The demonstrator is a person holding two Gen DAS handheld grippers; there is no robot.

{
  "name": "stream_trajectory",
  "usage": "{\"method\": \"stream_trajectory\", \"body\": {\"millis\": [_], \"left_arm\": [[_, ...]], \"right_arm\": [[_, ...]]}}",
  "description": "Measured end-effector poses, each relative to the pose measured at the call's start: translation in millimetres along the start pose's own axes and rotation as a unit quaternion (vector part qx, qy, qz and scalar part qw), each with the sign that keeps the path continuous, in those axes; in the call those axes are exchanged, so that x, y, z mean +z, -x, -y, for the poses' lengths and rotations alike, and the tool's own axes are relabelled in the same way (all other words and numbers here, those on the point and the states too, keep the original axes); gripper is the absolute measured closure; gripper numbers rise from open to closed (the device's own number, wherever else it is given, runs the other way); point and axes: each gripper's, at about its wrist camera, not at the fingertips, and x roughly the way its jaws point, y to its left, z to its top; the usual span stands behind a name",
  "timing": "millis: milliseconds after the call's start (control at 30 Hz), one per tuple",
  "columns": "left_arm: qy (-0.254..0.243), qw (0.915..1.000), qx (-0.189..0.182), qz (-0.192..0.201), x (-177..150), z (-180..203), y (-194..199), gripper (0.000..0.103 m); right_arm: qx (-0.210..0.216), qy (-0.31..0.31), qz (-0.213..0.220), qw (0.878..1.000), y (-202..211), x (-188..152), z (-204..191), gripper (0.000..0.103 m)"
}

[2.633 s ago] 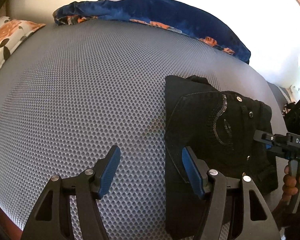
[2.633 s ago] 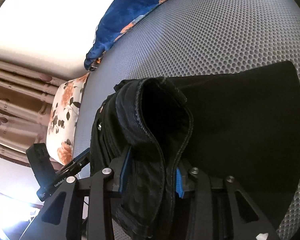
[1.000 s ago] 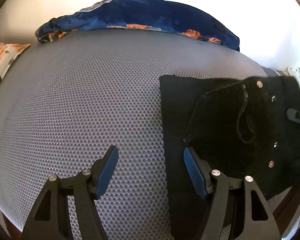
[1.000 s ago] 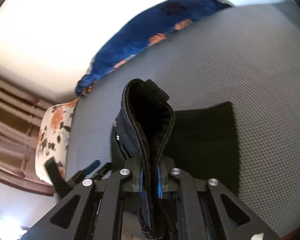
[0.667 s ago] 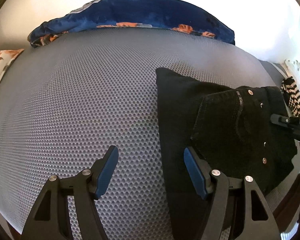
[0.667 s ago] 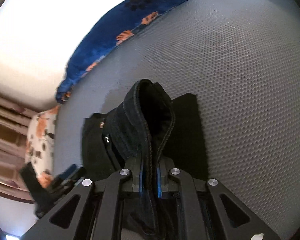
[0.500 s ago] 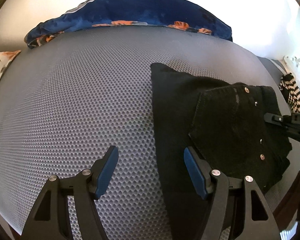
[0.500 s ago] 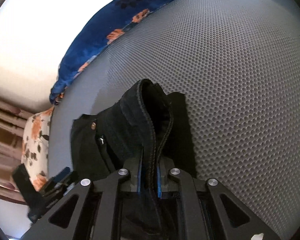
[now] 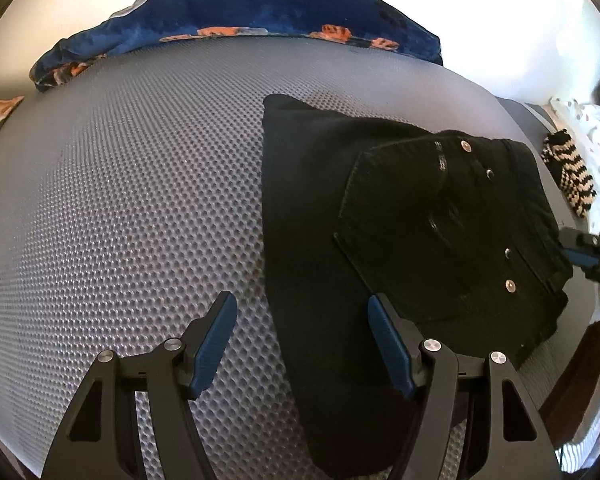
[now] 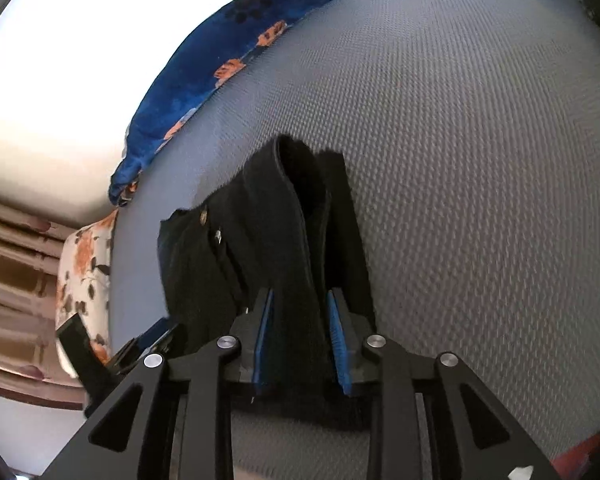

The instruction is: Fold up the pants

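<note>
The black pants lie folded on the grey mesh bed cover, back pocket and rivets up. My left gripper is open and empty; its right finger hovers over the pants' near left part. My right gripper has its jaws parted around the pants' waistband, which still lies between the blue pads. It also shows in the left wrist view at the waistband's right edge.
A blue floral blanket lies along the bed's far edge by the white wall. A floral pillow is at the bed's side. A striped black and cream cloth lies at the right, beyond the pants.
The right gripper lowered the waistband onto the bed and its jaws have opened from a tight grip. The pants now lie flatter. The left gripper stayed open, shifting slightly.
</note>
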Motion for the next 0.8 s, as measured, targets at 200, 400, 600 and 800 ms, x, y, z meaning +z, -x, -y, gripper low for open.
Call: {"method": "stream_trajectory", "body": {"millis": [200,400,600,800], "left_arm": [[-0.005,1.0000,-0.004,-0.002,-6,5,1,0.034],[-0.025,0.9996,-0.012,-0.010,-17,9,5,0.034],[-0.037,0.9992,-0.015,-0.009,-28,10,10,0.034],[-0.041,0.9991,-0.009,-0.004,-28,12,10,0.032]], "right_arm": [[-0.018,0.015,0.007,1.000,6,-21,-5,0.091],[-0.048,0.044,0.031,0.997,26,-36,-22,0.093],[-0.081,0.038,0.018,0.996,11,-45,-3,0.094],[-0.089,0.038,0.013,0.995,-2,-41,0,0.093]]}}
